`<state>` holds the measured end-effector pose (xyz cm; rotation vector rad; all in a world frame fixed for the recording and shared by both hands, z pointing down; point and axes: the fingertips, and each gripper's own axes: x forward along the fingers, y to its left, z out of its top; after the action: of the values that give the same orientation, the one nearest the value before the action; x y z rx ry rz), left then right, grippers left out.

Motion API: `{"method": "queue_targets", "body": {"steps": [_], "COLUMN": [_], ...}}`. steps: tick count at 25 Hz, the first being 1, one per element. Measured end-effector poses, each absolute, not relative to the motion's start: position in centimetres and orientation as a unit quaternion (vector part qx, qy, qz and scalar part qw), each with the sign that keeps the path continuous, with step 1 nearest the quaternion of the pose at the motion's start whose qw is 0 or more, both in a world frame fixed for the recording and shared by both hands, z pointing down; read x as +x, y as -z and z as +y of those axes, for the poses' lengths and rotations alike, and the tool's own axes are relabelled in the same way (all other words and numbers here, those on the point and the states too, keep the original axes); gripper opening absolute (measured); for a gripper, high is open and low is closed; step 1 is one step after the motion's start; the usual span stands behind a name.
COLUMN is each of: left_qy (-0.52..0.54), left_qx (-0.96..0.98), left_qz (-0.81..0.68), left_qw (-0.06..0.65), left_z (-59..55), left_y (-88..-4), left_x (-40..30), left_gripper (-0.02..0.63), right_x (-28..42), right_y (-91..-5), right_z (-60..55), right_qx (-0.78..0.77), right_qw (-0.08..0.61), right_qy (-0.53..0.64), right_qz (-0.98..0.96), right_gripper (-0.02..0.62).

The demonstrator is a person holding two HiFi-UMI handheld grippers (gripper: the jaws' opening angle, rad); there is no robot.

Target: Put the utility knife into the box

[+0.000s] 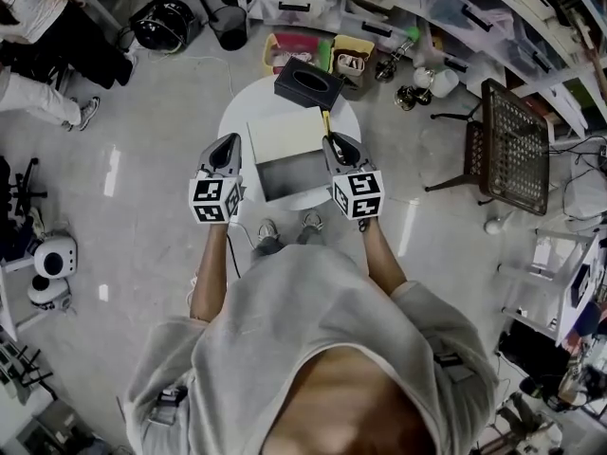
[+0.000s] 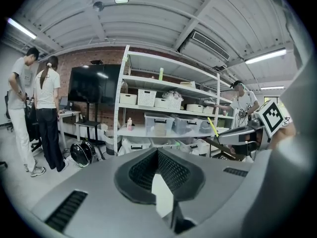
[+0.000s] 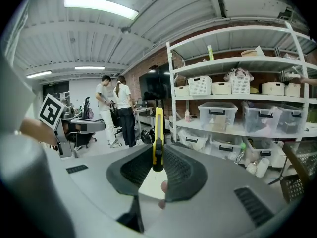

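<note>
Grips the yellow utility knife [image 3: 157,133] in the right gripper [image 3: 158,155], jaws pinched narrowly on its handle, the rest poking out past the tips. Holds it at 3 o'clock of the open box [image 1: 296,180], not yet inside, pointing toward 12 o'clock. Poises the left gripper [image 1: 228,142] at 9 o'clock of the box, jaws pressed together on nothing. Shows a black tissue box [image 1: 308,81] at 12 o'clock on the round white table [image 1: 237,112].
</note>
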<state>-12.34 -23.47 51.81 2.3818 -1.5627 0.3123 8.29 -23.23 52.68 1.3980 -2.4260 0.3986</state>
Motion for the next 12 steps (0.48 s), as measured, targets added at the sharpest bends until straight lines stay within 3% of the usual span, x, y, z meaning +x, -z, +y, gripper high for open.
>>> {"method": "queue_targets", "body": {"steps": [12], "left_qy": [-0.126], "left_qx": [0.813], "left_qz": [-0.538], "left_qw": [0.183], "left_z": [-20.8], "left_y": [-55.3], "left_x": [-12.3], "left_gripper": [0.018], "right_x": [7.7], "right_y": [-57.1], "right_z": [-20.2], "right_qx": [0.468], "right_qw": [0.197], "right_qy": [-0.186], "right_qz": [-0.841], "right_gripper": [0.083]}}
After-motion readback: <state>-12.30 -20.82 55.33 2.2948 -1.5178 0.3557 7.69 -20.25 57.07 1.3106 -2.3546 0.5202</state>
